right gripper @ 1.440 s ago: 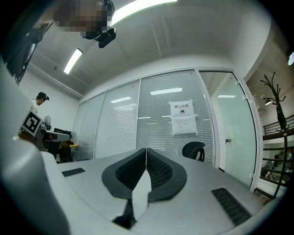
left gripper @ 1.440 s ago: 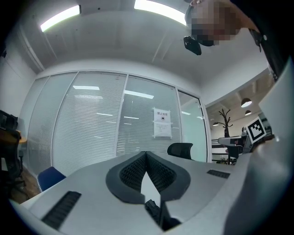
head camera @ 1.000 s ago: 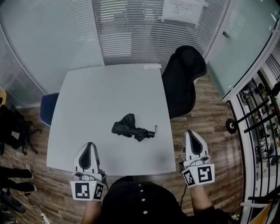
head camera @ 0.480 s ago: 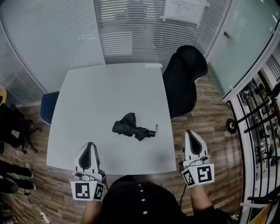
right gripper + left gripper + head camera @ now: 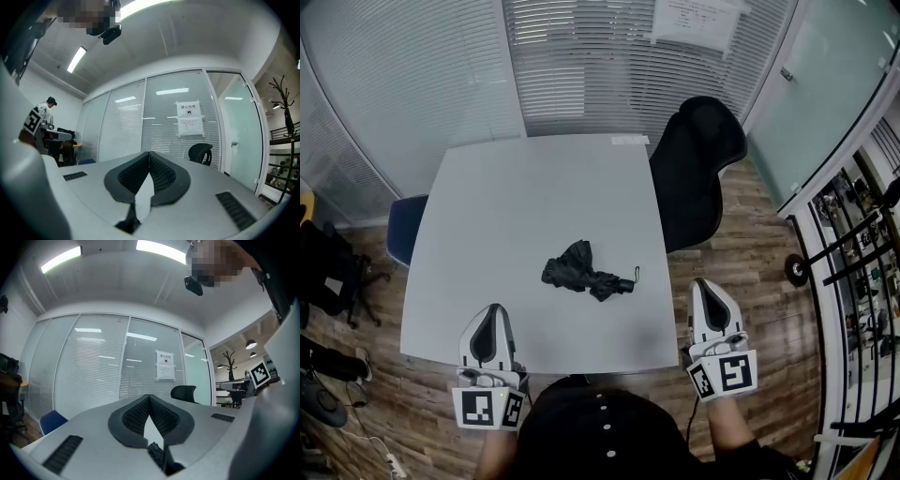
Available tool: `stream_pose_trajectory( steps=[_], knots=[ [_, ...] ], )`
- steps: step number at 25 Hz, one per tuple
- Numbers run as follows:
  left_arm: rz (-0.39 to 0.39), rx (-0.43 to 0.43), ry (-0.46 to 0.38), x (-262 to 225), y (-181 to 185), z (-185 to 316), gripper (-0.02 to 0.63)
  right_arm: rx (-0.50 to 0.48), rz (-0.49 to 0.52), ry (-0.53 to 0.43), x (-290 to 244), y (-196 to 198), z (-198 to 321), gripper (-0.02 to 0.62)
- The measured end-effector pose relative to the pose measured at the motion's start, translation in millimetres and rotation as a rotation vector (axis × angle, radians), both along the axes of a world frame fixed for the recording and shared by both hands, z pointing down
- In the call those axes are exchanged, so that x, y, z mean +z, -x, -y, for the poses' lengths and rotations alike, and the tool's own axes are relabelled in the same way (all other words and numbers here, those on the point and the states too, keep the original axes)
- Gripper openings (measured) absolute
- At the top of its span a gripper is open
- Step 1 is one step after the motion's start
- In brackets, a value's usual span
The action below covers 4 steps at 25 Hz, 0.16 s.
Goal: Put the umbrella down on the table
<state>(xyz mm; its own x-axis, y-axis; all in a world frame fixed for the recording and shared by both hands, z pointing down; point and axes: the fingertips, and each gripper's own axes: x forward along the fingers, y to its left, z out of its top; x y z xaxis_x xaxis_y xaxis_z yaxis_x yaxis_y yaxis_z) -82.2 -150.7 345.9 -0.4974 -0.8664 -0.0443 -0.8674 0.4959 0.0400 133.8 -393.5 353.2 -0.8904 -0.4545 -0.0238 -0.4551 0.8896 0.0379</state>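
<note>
A folded black umbrella (image 5: 584,273) lies on the grey table (image 5: 516,206), a little right of its middle, with its strap end toward the right. My left gripper (image 5: 493,323) hovers at the table's near edge on the left, jaws together and nothing in them. My right gripper (image 5: 710,300) is held off the table's right edge over the floor, also shut and empty. In the left gripper view the tips (image 5: 149,397) meet, and a bit of the umbrella (image 5: 159,455) shows below them. The right gripper view shows closed tips (image 5: 149,154) too.
A black office chair (image 5: 694,169) stands at the table's right side and a blue chair (image 5: 401,230) at its left. Glass walls with blinds (image 5: 572,66) close the back. Wood floor (image 5: 750,272) surrounds the table. Black railings (image 5: 853,281) are at the far right.
My right gripper has drifted slightly toward me. The umbrella and my left gripper stay where they were.
</note>
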Motion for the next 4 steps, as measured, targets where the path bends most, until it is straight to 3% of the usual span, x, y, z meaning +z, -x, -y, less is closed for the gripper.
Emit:
stream_pose_trajectory(
  steps=[4],
  knots=[
    [0.000, 0.000, 0.000, -2.1, -0.9, -1.7, 0.015, -0.005, -0.002, -0.003, -1.5, 0.1, -2.6, 0.029]
  ],
)
